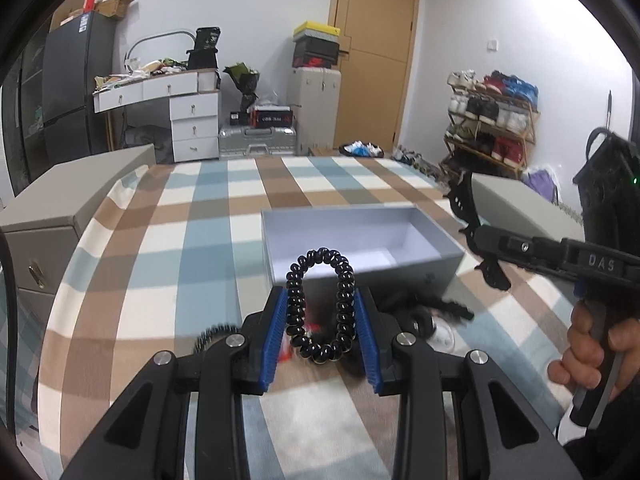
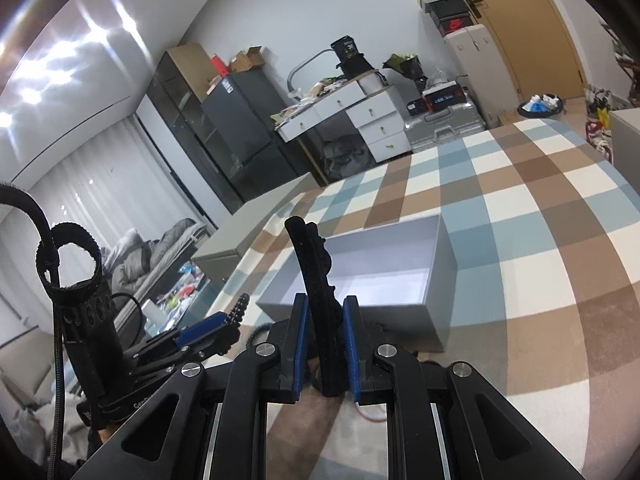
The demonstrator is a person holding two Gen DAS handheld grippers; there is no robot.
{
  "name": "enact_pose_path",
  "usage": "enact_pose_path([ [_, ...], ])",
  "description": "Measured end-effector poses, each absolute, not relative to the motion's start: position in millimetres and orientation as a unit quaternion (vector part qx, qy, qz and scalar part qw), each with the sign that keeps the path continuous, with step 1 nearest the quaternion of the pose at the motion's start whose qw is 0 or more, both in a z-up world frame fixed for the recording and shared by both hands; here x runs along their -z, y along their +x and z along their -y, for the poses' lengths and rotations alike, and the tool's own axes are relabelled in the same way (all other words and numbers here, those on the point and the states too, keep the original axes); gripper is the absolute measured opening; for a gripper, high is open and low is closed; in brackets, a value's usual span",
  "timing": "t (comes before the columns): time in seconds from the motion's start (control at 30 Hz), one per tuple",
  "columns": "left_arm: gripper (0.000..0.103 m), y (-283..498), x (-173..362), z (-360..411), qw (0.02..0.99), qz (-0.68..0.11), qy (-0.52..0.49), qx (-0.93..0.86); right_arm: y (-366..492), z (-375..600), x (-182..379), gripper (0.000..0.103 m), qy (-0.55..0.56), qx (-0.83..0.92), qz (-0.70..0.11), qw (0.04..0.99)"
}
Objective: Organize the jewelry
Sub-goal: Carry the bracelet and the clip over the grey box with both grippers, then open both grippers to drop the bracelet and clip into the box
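**Both pieces lifted, box still empty**

Left wrist view: gripping a black spiral hair tie (image 1: pixel 320 306) in the left gripper (image 1: pixel 322 320), hovering short of the empty grey box (image 1: pixel 424 276); leaving dark items (image 1: pixel 436 312) on the checked bedspread (image 1: pixel 168 240).

Right wrist view: clamping a black hair clip (image 2: pixel 320 304) tight in the right gripper (image 2: pixel 323 344), nearing the same box.

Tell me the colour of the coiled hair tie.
Glossy black hair tie; clearest in the left wrist view.

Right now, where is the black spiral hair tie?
In the left wrist view, the black spiral hair tie is clamped between the left gripper's jaws, before the open grey box.
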State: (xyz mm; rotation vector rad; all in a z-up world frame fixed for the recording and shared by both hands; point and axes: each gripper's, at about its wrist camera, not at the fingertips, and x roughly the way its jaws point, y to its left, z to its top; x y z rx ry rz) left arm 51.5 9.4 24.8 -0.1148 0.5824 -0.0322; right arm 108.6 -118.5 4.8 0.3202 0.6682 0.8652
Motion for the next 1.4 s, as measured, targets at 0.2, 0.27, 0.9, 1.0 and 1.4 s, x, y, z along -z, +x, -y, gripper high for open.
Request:
enact_pose_path([
  [0.2, 0.029, 67, -35, -14, 0.963, -0.262, -0.067, 0.012, 127, 109, -15, 0.016, 0.150, -0.403, -0.314, 0.846],
  [0.27, 0.029, 74, -36, -14, 0.963, -0.261, -0.069, 0.013, 133, 108, -19, 0.016, 0.147, -0.399, -0.308, 0.851],
  [0.9, 0.029, 110, -21, -1, 0.953, -0.298, -0.060, 0.006, 153, 99, 5, 0.016, 0.123, -0.367, -0.336, 0.859],
  [1.0, 0.032, 112, -21, -2, 0.950, -0.304, -0.072, 0.005, 153, 100, 3, 0.018, 0.123, -0.367, -0.335, 0.859],
  [1.4, 0.086, 80, -38, -4, 0.956, -0.286, -0.070, 0.004, 133, 119, -11, 0.081, 0.090, -0.359, -0.335, 0.867],
])
